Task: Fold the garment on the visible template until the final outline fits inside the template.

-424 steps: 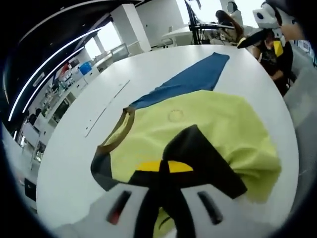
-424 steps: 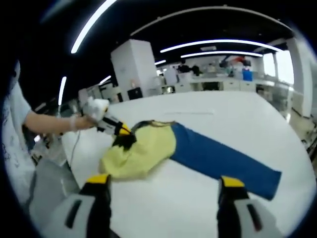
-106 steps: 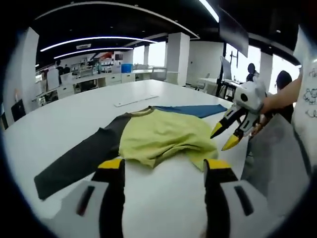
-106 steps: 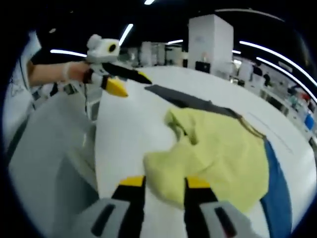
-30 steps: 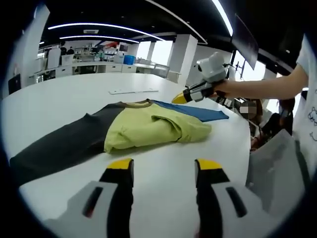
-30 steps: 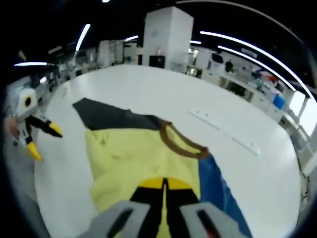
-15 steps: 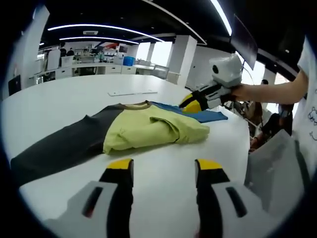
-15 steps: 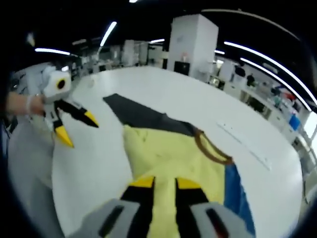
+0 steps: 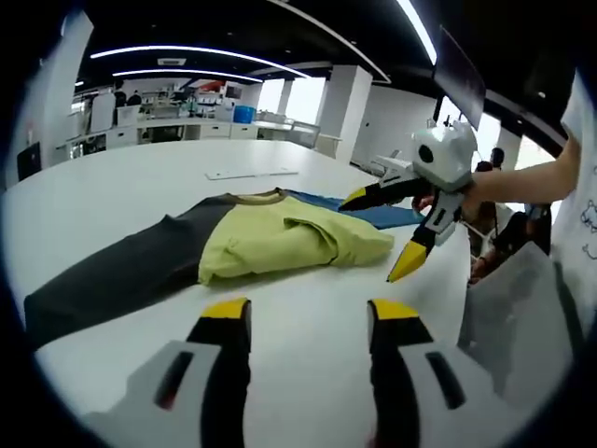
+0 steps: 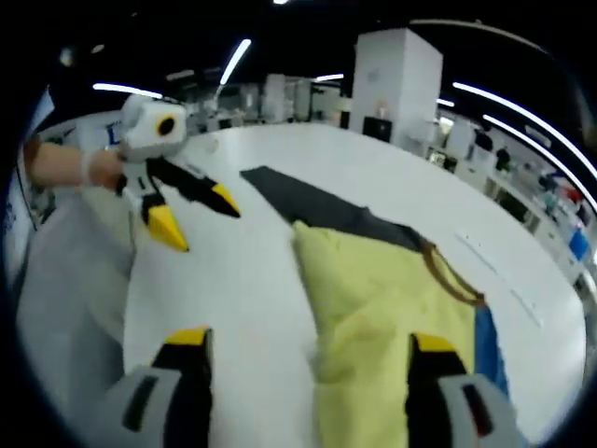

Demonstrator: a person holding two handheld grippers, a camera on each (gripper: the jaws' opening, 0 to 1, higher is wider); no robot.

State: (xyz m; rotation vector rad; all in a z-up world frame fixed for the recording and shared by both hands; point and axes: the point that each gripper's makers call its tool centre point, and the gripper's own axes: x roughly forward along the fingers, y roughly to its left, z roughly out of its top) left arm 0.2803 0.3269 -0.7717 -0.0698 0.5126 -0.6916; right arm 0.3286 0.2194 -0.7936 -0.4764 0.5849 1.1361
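White table (image 9: 308, 299), garment (image 9: 233, 247) lying lengthwise (dark sleeve left, blue right), both claws agape

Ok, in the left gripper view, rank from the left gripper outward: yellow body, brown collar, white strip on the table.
1. yellow body, just ahead of the left gripper.
2. brown collar, at the garment's far edge.
3. white strip, farther back on the table.
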